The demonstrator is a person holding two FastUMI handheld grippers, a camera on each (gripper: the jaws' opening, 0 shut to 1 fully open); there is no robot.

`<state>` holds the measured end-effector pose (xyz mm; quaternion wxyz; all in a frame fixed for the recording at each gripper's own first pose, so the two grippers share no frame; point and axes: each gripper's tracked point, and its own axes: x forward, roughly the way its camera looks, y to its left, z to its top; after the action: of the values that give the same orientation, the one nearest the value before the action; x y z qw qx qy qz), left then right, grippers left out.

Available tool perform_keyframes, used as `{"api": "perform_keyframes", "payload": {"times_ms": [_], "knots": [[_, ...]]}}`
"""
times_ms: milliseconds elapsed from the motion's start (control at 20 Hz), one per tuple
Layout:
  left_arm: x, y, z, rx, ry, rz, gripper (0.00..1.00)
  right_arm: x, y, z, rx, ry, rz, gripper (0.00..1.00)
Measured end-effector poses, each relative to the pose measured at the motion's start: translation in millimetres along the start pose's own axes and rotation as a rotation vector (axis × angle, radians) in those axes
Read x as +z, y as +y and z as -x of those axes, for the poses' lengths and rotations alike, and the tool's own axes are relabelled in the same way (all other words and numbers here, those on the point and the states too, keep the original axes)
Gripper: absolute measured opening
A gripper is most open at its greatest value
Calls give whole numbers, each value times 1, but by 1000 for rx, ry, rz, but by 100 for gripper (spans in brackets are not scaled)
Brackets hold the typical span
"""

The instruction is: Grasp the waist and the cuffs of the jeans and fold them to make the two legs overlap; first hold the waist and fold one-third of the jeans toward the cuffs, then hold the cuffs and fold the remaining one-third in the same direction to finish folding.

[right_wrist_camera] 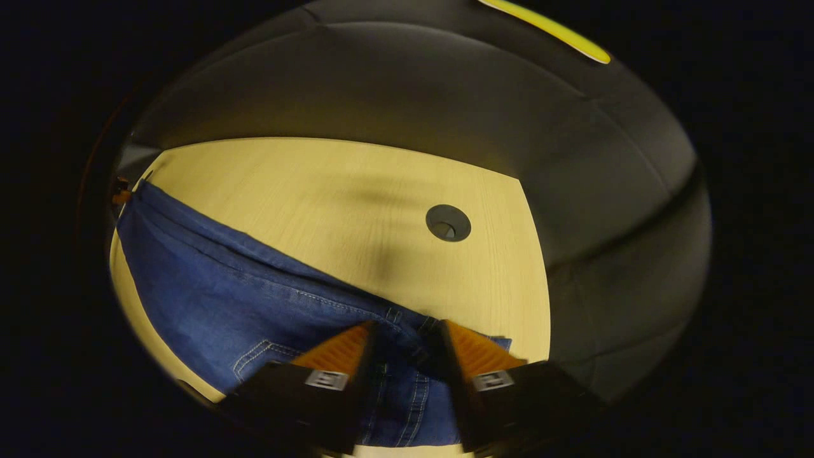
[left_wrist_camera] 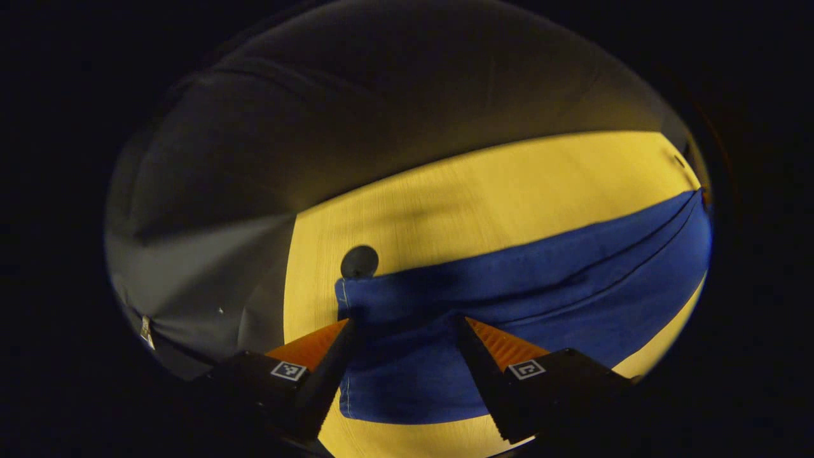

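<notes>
Jeans [left_wrist_camera: 509,286] are lying flat across the table [left_wrist_camera: 483,191]. Left gripper [left_wrist_camera: 404,324] is down low at the cuff end, fingers spread apart over the denim, nothing pinched. Right gripper [right_wrist_camera: 407,331] sits over the waist [right_wrist_camera: 407,334], fingers either side of the band; can't tell if it's squeezing. No readable writing.

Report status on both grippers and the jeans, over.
Left gripper open over the cuff end, right gripper open at the waist. Blue denim jeans flat on pale wooden table. Nothing in the way.
</notes>
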<state>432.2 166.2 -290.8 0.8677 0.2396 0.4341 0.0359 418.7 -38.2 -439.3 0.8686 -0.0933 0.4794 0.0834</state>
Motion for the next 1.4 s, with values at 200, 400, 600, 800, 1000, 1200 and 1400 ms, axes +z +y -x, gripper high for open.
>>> {"api": "perform_keyframes", "payload": {"times_ms": [200, 400, 600, 800, 1000, 1200, 1400], "knots": [[36, 6, 56, -39, -225, 72, 98, 27, -2, 30, 23, -104, -70, 98], [42, -1, 116, -147, -373, 71, 98, 42, -29, 72, 7, -178, -166, 98], [41, -26, 156, -201, -457, 46, 98, 23, -60, 112, -28, -164, -298, 96], [18, -67, 223, -285, -509, 101, 98, -23, -71, 124, -20, -86, -531, 98], [-17, -93, 252, -299, -517, 70, 98, -71, -66, 100, -53, 25, -722, 99], [-60, -126, 245, -335, -433, 92, 98, -108, -58, 66, -59, 116, -944, 99], [-72, -146, 234, -337, -372, 99, 99, -110, -54, 43, -52, 122, -1054, 99]]}}
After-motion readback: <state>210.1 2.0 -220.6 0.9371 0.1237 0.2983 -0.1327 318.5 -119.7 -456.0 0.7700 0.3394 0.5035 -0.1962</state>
